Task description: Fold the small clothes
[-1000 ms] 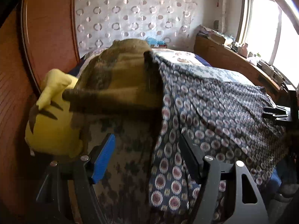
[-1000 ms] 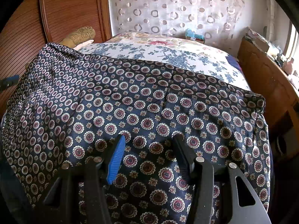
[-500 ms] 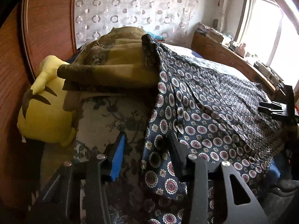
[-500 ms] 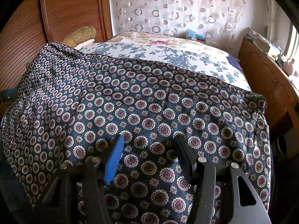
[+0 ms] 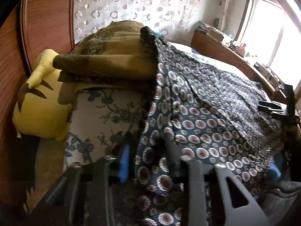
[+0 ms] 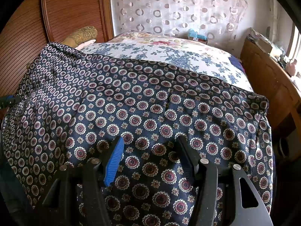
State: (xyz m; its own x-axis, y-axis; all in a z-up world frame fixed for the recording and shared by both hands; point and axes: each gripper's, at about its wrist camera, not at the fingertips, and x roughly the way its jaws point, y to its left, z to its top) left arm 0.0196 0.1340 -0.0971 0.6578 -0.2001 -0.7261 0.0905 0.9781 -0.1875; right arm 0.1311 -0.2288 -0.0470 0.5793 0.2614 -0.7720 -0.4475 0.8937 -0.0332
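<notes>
My left gripper (image 5: 148,160) has just been closing and now pinches the near left edge of the navy medallion-print cloth (image 6: 150,113) spread over the floral-quilted bed (image 6: 169,50). My right gripper (image 6: 150,156) hovers spread above its near edge.

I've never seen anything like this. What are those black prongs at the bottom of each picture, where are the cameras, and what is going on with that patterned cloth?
There is no robot here: a person holds a two-fingered grasping tool in each hand, and a wide-angle camera on each tool looks forward along its fingers. One picture comes from the left tool, the other from the right tool. A dark blue patterned garment lies spread over a bed with a floral bedspread. The left tool's jaws have just been closing on the garment's edge, which sits bunched between them. The right tool is open above the cloth, holding nothing. Beside the bed lie a yellow plush toy and a brown pillow.
</notes>
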